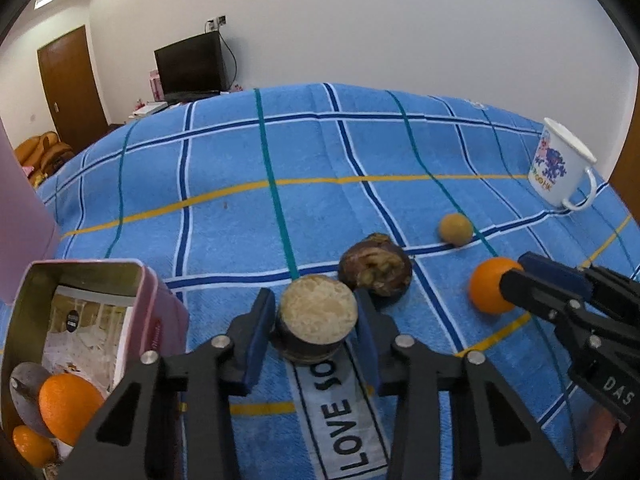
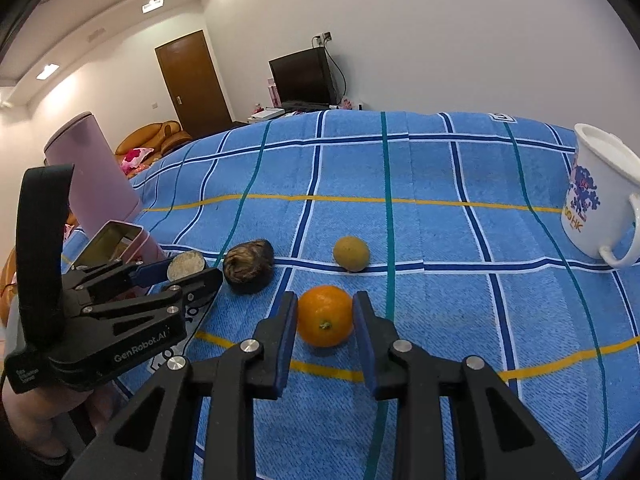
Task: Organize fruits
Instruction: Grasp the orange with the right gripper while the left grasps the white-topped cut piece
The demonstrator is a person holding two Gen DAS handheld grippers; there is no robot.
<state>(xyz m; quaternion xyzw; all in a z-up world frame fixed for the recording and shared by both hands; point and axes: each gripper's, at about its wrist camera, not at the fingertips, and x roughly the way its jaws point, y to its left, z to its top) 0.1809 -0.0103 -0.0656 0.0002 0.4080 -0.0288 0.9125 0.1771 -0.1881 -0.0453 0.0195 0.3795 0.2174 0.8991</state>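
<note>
My left gripper [image 1: 316, 320] is shut on a halved dark fruit with a pale cut face [image 1: 317, 312], which also shows in the right wrist view [image 2: 185, 266]. Behind it lies a dark wrinkled fruit [image 1: 376, 270]. A small brown round fruit [image 1: 455, 229] lies farther right. My right gripper [image 2: 325, 320] has its fingers on both sides of an orange [image 2: 325, 315] on the blue checked cloth [image 2: 440, 300], touching or nearly so. A pink tin box [image 1: 80, 320] at the left holds two oranges [image 1: 68, 406].
A white enamel mug [image 2: 600, 200] stands at the far right. A pink cylinder container [image 2: 92, 176] stands behind the tin box. A TV, a door and a sofa are beyond the table's far edge.
</note>
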